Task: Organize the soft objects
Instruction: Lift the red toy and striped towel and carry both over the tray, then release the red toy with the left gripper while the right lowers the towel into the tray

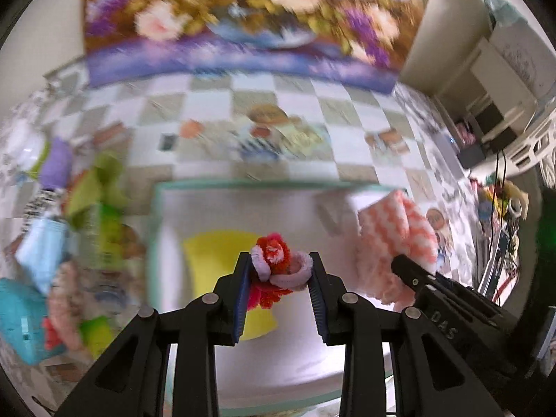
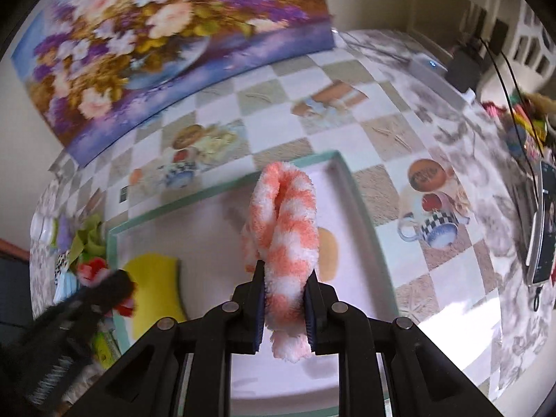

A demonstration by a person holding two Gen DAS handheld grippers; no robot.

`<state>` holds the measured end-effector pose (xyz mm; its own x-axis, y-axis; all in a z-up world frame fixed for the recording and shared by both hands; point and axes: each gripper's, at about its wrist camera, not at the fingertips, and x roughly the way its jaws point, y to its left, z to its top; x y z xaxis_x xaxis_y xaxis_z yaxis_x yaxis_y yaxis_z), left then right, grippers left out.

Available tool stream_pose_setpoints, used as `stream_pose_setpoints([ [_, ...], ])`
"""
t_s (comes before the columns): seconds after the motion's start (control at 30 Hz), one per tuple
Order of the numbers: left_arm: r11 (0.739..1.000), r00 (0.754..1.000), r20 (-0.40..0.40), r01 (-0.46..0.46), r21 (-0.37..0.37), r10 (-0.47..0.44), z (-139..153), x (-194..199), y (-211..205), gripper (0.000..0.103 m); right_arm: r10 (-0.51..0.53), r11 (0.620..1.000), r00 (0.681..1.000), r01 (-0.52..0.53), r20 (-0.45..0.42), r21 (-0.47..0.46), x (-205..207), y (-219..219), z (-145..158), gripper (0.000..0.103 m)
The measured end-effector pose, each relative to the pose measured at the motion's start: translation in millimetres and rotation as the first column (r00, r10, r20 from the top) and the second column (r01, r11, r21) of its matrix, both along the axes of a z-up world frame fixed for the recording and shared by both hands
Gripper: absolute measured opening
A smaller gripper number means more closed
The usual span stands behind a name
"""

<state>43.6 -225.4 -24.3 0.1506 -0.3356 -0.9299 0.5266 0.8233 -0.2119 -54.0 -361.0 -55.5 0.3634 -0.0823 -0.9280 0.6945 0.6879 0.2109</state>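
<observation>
My left gripper (image 1: pixel 280 270) is shut on a red and pink fuzzy pipe-cleaner flower (image 1: pixel 276 260), held above a white tray with a mint-green rim (image 1: pixel 154 229). A yellow sponge (image 1: pixel 215 260) lies in the tray below it. My right gripper (image 2: pixel 285 299) is shut on a folded orange-and-white fluffy cloth (image 2: pixel 290 229), held above the same tray (image 2: pixel 358 208). In the left wrist view that cloth (image 1: pixel 396 239) and the right gripper (image 1: pixel 413 274) show at the right. In the right wrist view the sponge (image 2: pixel 156 288), the flower (image 2: pixel 92 271) and the blurred left gripper (image 2: pixel 100 295) show at the left.
The tray sits on a checkered tablecloth (image 2: pixel 382 121) with printed cups. A pile of soft items (image 1: pixel 69 229), green, purple, blue and pink, lies left of the tray. A flower painting (image 2: pixel 156 34) leans at the back. Cables and a phone (image 2: pixel 542 229) are at the right edge.
</observation>
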Motion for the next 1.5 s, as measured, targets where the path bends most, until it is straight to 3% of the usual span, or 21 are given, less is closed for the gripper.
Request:
stream_pose_setpoints([
  [0.23, 1.0, 0.998, -0.061, -0.004, -0.005, 0.004, -23.8, 1.2, -17.3, 0.036, 0.002, 1.0, 1.0, -0.002, -0.024, 0.009, 0.5, -6.0, -7.4, 0.023],
  [0.3, 1.0, 0.998, -0.06, -0.017, -0.011, 0.016, -21.5, 3.3, -14.8, 0.052, 0.008, 1.0, 1.0, -0.008, -0.029, 0.003, 2.1, -3.9, -6.0, 0.023],
  [0.4, 0.997, 0.997, -0.061, -0.05, -0.05, 0.047, -13.0, 8.4, -5.4, 0.065, 0.023, 1.0, 0.999, -0.024, -0.036, -0.012, 4.2, 0.3, -2.7, 0.032],
  [0.63, 0.994, 0.994, -0.045, -0.101, -0.042, 0.1, -5.3, 21.0, 15.8, 0.068, 0.028, 0.999, 0.999, -0.029, -0.036, -0.021, 5.4, 5.4, 2.2, 0.053],
  [0.73, 0.99, 0.99, -0.046, -0.137, -0.031, 0.135, -7.5, 28.5, 27.3, 0.071, 0.028, 0.999, 0.999, -0.029, -0.045, -0.023, 6.6, 6.1, 2.6, 0.069],
  [0.8, 0.988, 0.987, -0.045, -0.154, -0.024, 0.153, -9.1, 31.1, 33.1, 0.079, 0.029, 0.999, 0.998, -0.03, -0.051, -0.032, 8.6, 7.4, 3.3, 0.074],
  [0.87, 0.984, 0.984, -0.048, -0.175, -0.02, 0.174, -11.7, 34.4, 39.3, 0.08, 0.031, 0.999, 0.998, -0.032, -0.047, -0.026, 10.9, 8.8, 2.5, 0.082],
  [1.0, 0.978, 0.976, -0.058, -0.209, -0.002, 0.208, -17.7, 40.6, 49.7, 0.081, 0.044, 0.998, 0.996, -0.047, -0.079, -0.033, 16.4, 12.9, -2.6, 0.088],
  [1.13, 0.968, 0.965, -0.072, -0.251, 0.004, 0.251, -22.4, 47.4, 61.6, 0.084, 0.047, 0.997, 0.994, -0.052, -0.095, -0.059, 20.2, 17.2, -2.8, 0.101],
  [1.2, 0.962, 0.96, -0.072, -0.272, 0.003, 0.272, -23.4, 49.5, 67.6, 0.09, 0.063, 0.996, 0.994, -0.069, -0.087, -0.061, 23.7, 21.1, -1.5, 0.102],
  [1.5, 0.95, 0.948, -0.053, -0.313, 0.006, 0.313, -19.4, 54.2, 82.3, 0.09, 0.111, 0.989, 0.99, -0.118, -0.086, -0.086, 34.6, 39.3, 3.7, 0.103],
])
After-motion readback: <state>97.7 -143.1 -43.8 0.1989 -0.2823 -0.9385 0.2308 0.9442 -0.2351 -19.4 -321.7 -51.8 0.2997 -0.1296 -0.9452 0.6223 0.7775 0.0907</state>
